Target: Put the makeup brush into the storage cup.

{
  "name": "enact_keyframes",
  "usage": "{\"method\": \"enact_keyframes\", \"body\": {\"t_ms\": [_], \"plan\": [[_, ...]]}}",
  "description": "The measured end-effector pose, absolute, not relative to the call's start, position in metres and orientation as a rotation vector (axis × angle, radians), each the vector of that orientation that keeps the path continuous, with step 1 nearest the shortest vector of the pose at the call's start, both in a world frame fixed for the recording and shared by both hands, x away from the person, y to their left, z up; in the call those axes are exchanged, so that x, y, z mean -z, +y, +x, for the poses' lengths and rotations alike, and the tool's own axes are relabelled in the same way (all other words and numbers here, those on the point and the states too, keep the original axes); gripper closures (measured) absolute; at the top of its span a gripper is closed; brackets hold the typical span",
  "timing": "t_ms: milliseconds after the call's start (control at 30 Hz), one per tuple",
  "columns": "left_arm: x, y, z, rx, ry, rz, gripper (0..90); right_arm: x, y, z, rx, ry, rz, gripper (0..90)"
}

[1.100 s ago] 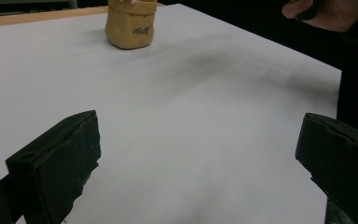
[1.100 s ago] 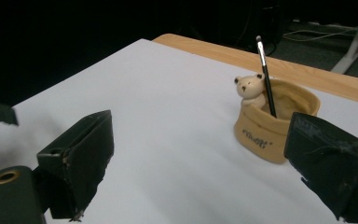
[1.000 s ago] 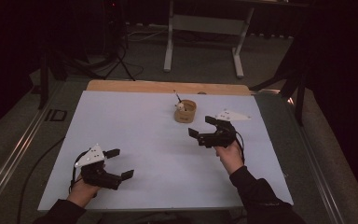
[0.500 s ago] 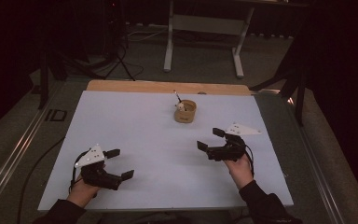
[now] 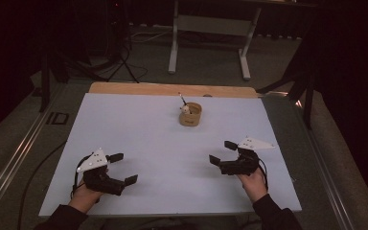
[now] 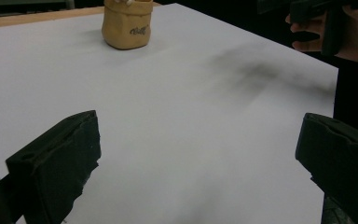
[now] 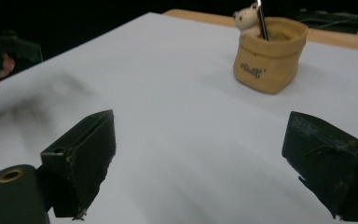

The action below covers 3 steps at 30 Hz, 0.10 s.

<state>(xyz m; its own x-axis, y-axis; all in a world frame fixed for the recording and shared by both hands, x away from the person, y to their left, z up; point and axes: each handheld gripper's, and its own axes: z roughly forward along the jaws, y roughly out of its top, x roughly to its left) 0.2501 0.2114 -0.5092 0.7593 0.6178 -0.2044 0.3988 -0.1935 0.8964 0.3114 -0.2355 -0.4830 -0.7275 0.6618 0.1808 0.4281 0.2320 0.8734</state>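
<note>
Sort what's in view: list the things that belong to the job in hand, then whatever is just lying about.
In the job:
tan pouch-shaped holder
pen standing in it
small bear figure at its rim
left gripper, open
right gripper, open

Lying about:
white table sheet
wooden board beyond it
metal stand on the floor

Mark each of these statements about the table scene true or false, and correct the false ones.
1. The left tool has its jaws apart with nothing between them. True.
2. The right tool is clamped on the tan pouch-shaped holder. False: its jaws stand open and empty, well short of the holder.
3. A small white bear figure sits at the holder's rim. True.
4. The holder lies tipped on its side. False: it stands upright on the white tabletop.
5. A thin dark stick rises out of the holder. True.
6. The holder stands between the two tools. False: it stands farther from the person than both.
</note>
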Motion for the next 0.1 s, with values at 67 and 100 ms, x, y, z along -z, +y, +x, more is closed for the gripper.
{"method": "enact_keyframes", "body": {"t_ms": [67,100], "plan": [[0.5093,0.2102,0.2495,-0.240,0.782,1.827,0.8,0.4856,-0.2362,0.3118,-1.499,2.280,1.024,9.5],[0.5093,0.2101,0.2495,-0.238,0.780,1.827,0.7,0.4864,-0.2363,0.3123,-1.486,2.284,1.021,9.5]]}}
